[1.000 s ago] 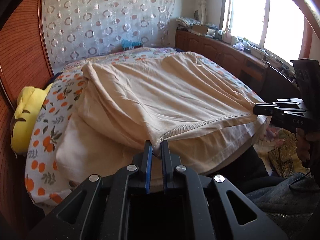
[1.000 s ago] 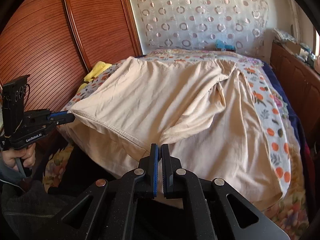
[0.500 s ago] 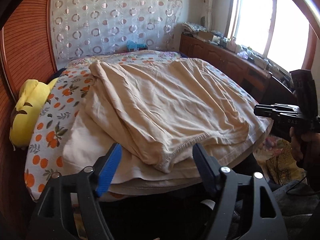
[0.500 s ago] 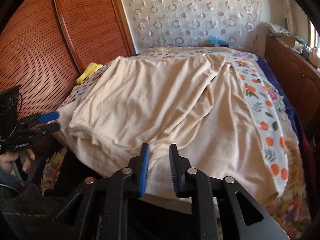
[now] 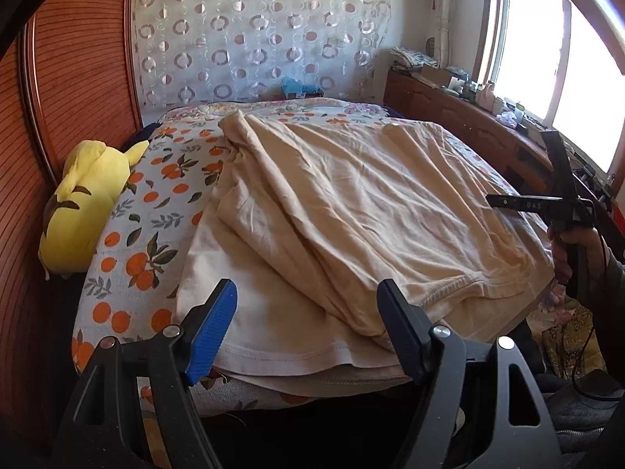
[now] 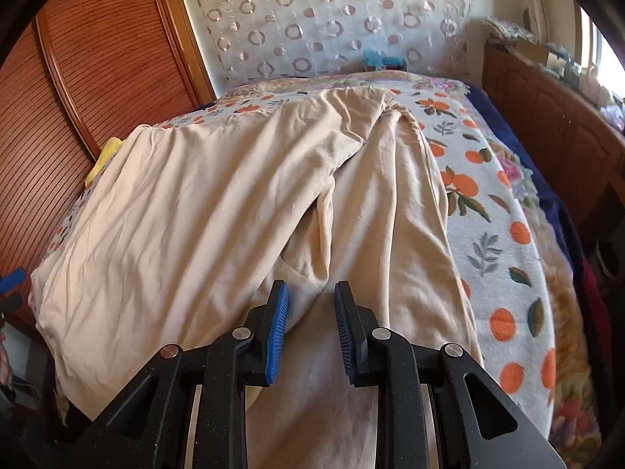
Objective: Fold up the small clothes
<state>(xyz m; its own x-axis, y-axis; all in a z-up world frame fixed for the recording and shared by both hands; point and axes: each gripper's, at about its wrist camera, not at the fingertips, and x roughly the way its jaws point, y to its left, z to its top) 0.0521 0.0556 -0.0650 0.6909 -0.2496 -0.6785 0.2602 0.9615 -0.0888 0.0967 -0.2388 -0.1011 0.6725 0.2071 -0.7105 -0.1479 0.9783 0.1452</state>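
A beige garment [image 5: 351, 211] lies folded over itself on the bed, its hem toward the near edge; it also shows in the right wrist view [image 6: 218, 219]. My left gripper [image 5: 308, 328] is open wide and empty, just short of the near hem. My right gripper [image 6: 310, 324] is open and empty, its fingers low over the garment's near part. In the left wrist view the right gripper [image 5: 504, 201] shows at the bed's right edge, held by a hand.
The bed has an orange-print cover [image 5: 156, 203]. A yellow plush toy [image 5: 84, 203] lies at its left against the wooden panel wall [image 5: 74, 90]. A wooden cabinet [image 5: 461, 117] with clutter runs under the window on the right. A patterned curtain [image 6: 332, 19] hangs behind the bed.
Both grippers were shut on the garment's near hem a second ago. They have opened and let it go, and the garment now lies slack on the bed.
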